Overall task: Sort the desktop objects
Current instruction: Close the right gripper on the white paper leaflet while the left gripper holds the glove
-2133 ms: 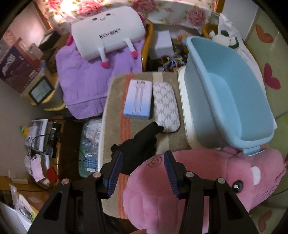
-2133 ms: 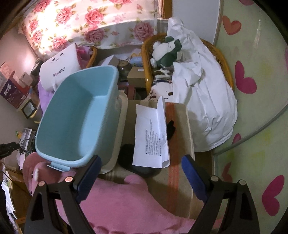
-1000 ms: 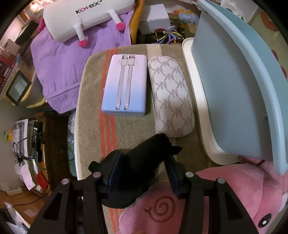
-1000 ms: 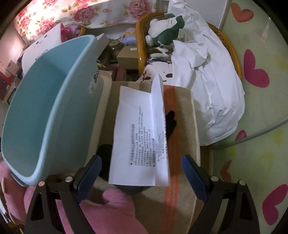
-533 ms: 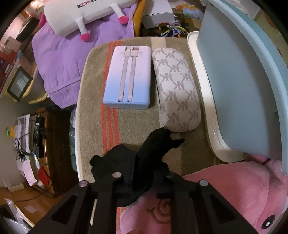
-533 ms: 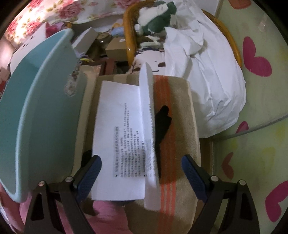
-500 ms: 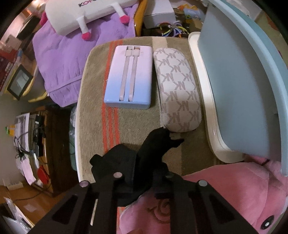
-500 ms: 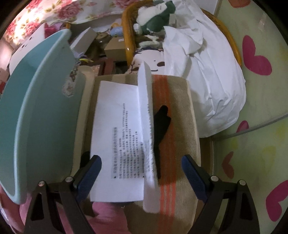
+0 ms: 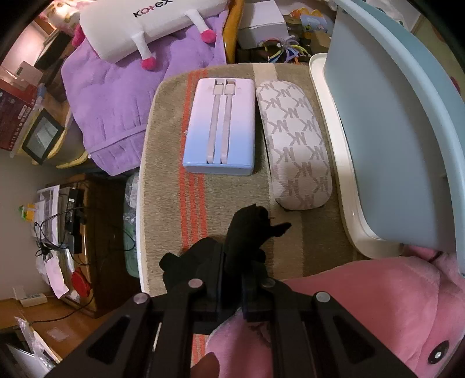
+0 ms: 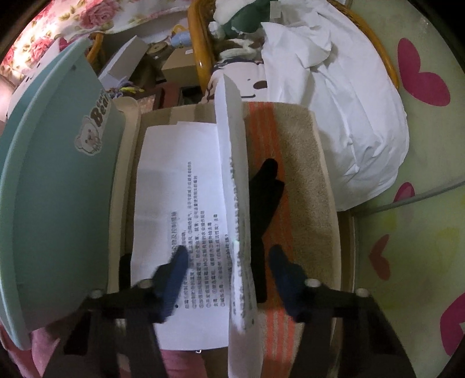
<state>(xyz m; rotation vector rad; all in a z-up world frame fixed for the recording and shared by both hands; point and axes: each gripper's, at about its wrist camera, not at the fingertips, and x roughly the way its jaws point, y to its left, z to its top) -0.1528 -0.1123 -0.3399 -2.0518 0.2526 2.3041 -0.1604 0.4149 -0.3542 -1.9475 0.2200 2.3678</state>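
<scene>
In the left wrist view my left gripper (image 9: 232,279) is shut on a black glove (image 9: 247,229) at the near edge of a towel-covered stool (image 9: 162,186). A lilac power bank (image 9: 221,128) and a patterned glasses case (image 9: 296,142) lie side by side beyond it. A blue plastic basin (image 9: 386,130) stands on a cream tray (image 9: 334,145) to the right. In the right wrist view my right gripper (image 10: 229,267) is partly closed, its fingers on either side of the raised fold of a printed paper sheet (image 10: 180,203). A second black glove (image 10: 264,203) lies under the paper's right side.
A pink plush toy (image 9: 363,314) lies below the stool. A purple blanket (image 9: 116,96) with a white Kotex pillow (image 9: 151,23) is at the left. White cloth (image 10: 348,87) fills a wicker chair at the right. The basin (image 10: 58,189) borders the paper.
My left gripper closed on the black glove. My right gripper dropped toward the paper and its fingers moved inward around the raised fold.
</scene>
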